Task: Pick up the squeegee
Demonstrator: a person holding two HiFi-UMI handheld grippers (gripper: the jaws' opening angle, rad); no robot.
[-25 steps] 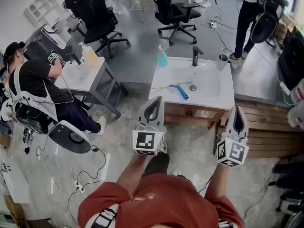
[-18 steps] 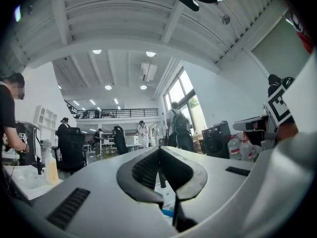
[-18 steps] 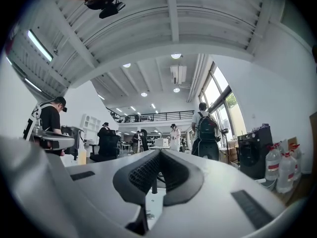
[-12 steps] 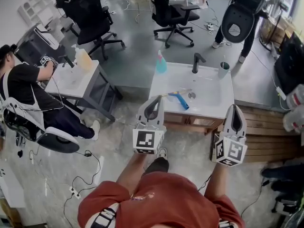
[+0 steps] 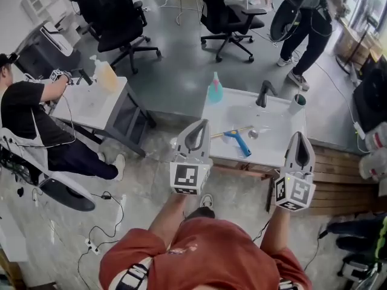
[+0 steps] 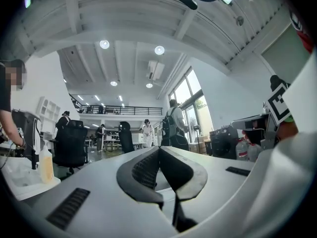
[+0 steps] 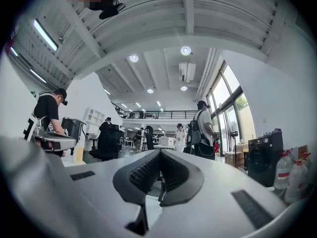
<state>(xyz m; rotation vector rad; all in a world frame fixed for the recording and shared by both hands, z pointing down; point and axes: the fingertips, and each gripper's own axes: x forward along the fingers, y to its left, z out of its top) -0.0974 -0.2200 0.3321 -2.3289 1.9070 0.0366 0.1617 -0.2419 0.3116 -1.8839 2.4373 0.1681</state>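
The squeegee (image 5: 237,139), with a blue handle and a long thin blade, lies flat on the white sink counter (image 5: 225,144) in the head view. Both grippers are held level in front of the person, short of the counter. The left gripper (image 5: 198,124) is shut and empty, its tips just left of the squeegee's blade end. Off the counter's right front corner, the right gripper (image 5: 300,135) is also shut and empty. In the left gripper view the left gripper (image 6: 159,150) shows jaws closed together, as does the right gripper (image 7: 159,152) in its own view. Neither gripper view shows the squeegee.
On the counter stand a teal spray bottle (image 5: 215,90), a black faucet (image 5: 263,93) and a cup (image 5: 297,103). A second sink table (image 5: 91,104) with an orange bottle (image 5: 106,75) and a seated person (image 5: 30,110) are at left. Office chairs (image 5: 115,23), a standing person (image 5: 308,17) and wooden boards (image 5: 338,174) surround it.
The sink counter and squeegee have come nearer to both grippers as the person walked forward. Both grippers stayed shut. The standing person at the back has shifted.
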